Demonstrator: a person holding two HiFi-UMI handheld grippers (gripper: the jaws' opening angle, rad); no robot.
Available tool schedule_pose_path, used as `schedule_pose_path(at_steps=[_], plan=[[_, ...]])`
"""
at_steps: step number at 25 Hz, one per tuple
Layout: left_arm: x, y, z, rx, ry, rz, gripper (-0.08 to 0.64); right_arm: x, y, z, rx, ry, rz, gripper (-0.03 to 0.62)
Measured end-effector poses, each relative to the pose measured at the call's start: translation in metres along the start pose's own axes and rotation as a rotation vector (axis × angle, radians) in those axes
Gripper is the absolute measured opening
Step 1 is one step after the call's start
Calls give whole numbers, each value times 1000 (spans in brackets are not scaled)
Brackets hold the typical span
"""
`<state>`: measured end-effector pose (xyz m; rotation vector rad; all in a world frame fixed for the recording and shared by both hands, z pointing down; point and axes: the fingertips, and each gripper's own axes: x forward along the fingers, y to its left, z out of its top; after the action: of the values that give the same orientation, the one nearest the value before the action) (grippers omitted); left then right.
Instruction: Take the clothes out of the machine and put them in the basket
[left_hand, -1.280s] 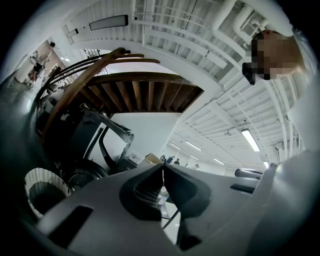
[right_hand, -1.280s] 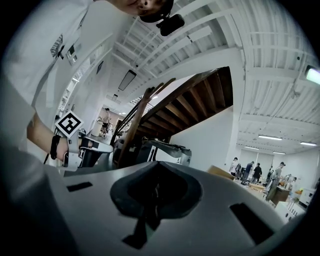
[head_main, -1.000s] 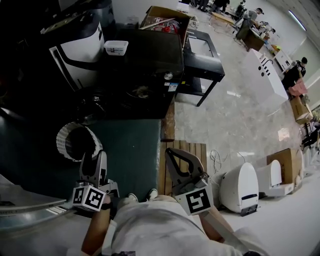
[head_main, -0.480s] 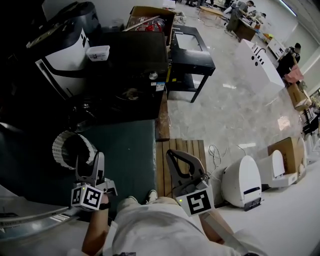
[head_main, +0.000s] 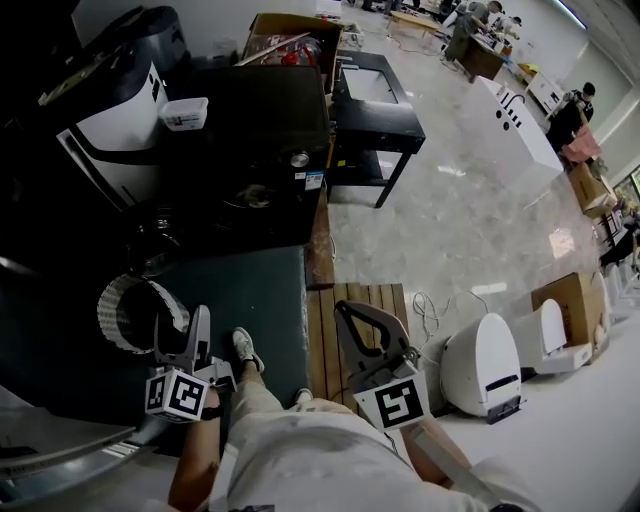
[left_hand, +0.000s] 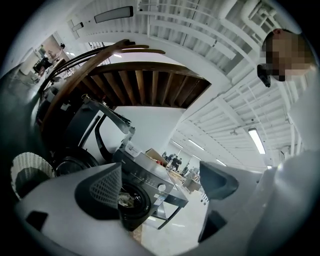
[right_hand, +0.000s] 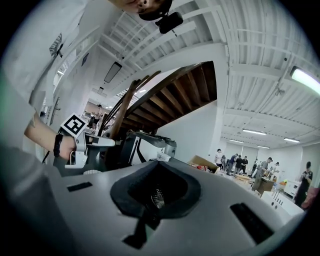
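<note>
**Desk:** What's closest to you?

**Operator:** My two grippers, low in the head view. My left gripper (head_main: 183, 325) has its jaws standing wide apart. They have just been opening, and nothing sits between them; I only see the machine through the gap. My right gripper (head_main: 342, 308) has its jaws brought together, with nothing caught in them.

**Desk:** And around them?

**Operator:** I see a shoe (head_main: 245, 348) planted on the dark green mat (head_main: 270, 290), between the two grippers. The right gripper hangs over a wooden pallet (head_main: 320, 340). To the right of that, a rounded white unit (head_main: 480, 365) sits on the floor.

**Desk:** Where's the basket?

**Operator:** The white woven basket (head_main: 105, 305) stands by the mat's left side, just far-left of my left gripper. Its inside is dark, so I can't tell what it holds.

**Desk:** And the clothes?

**Operator:** Farther off. The black washing machine (head_main: 280, 110) stands at the mat's far edge. My left gripper view shows the clothes (left_hand: 126, 199) as a pale bundle in its round drum opening, well apart from both grippers and from the basket.

**Desk:** Anything beyond that?

**Operator:** A small white tub (head_main: 185, 112) rests on the left of the machine's top. A black table (head_main: 385, 110) stands to the machine's right, and an open cardboard box (head_main: 300, 35) sits behind it. There are people (head_main: 572, 120) at the far right of the hall.
</note>
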<state>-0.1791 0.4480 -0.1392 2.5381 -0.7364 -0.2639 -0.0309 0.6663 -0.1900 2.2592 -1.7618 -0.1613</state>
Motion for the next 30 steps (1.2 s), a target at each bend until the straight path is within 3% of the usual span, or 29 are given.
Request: schedule_pose_path(at_steps=[4,10,14,19,22,25,30], plan=[[45,36,-6,-38,19,7,474,55,2,-13,-10,59,27,14],[133,127,2,-71,83,26,474,199,16,-22,-19,152,105,12],[195,177,17,-68,126,5,474,286,19,-19,-28,200,128,12],[268,203,13,-64,192,-71,474,343,15,-34,19,253,101,12],[301,201,-16,-51,230,-150,474,359,10,-70,34,301,95,13],[331,210,-69,-47,261,-202,474,376,4,-122,40,314,104,12],[375,256,-175,-53,267,-201,474,417,3,-216,-17,257,145,12]])
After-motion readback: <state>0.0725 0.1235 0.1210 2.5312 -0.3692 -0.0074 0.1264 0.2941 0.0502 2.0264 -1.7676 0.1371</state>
